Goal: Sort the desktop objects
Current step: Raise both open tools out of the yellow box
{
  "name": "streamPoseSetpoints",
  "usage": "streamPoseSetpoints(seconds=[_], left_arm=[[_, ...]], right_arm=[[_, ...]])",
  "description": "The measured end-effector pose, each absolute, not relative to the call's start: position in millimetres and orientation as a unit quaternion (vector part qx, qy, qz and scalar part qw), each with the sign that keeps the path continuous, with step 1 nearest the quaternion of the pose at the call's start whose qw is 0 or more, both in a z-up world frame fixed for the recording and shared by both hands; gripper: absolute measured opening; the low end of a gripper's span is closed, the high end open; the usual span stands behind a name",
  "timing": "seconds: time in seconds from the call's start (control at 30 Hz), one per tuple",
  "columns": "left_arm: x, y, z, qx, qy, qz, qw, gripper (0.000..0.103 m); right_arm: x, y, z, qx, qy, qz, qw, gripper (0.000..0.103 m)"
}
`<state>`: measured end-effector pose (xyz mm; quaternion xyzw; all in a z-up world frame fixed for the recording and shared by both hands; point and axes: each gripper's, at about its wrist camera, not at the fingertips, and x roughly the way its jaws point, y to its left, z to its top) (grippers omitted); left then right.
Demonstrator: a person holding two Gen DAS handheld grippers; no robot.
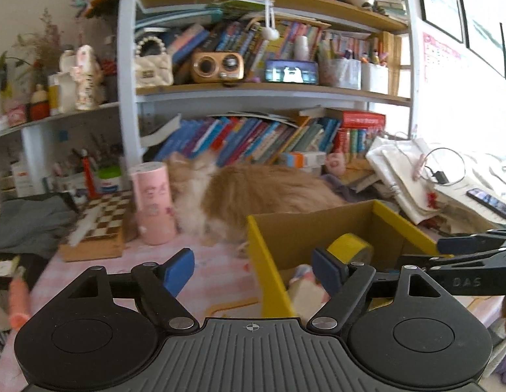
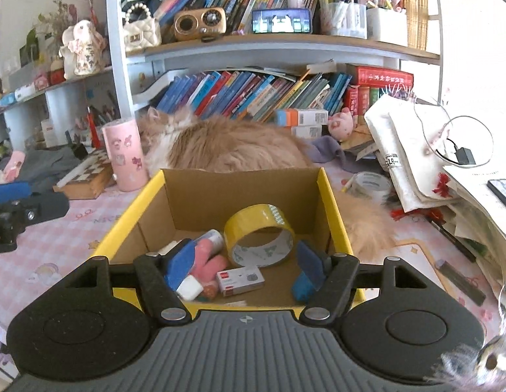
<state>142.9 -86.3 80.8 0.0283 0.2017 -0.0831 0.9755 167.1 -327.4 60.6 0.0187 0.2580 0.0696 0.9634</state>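
Tape roll [image 2: 259, 235] (yellow) sits in cardboard box [image 2: 239, 186]; both tools empty.

Ginger cat [image 2: 230, 148] asleep behind box; books [image 2: 253, 94] on shelf.

The right gripper [image 2: 243, 269] hangs with its blue pads apart and nothing between them, above an open cardboard box [image 2: 333, 215] with yellow outer walls. Inside lie a yellow tape roll [image 2: 253, 222], a small staple box [image 2: 241, 280] and a pink plush item [image 2: 208, 261]. Behind the box an orange cat [image 2: 233, 147] lies on the pink checked tabletop [image 2: 57, 238], beside a pink cylinder [image 2: 125, 158]. The left gripper [image 2: 21, 202] shows at the left edge.
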Motion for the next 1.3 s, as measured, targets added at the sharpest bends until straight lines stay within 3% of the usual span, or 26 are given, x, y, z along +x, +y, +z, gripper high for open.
streamPoseSetpoints(seconds=[0.8,1.3], left_arm=[[44,-26,52,0.059,0.231,-0.03,0.971,0.092],[13,13,33,0.012,0.291,0.013,0.957,0.098]], right_arm=[[57,-257,36,0.03,0.288,0.038,0.956,0.074],[18,-213,20,0.033,0.321,0.039,0.946,0.082]])
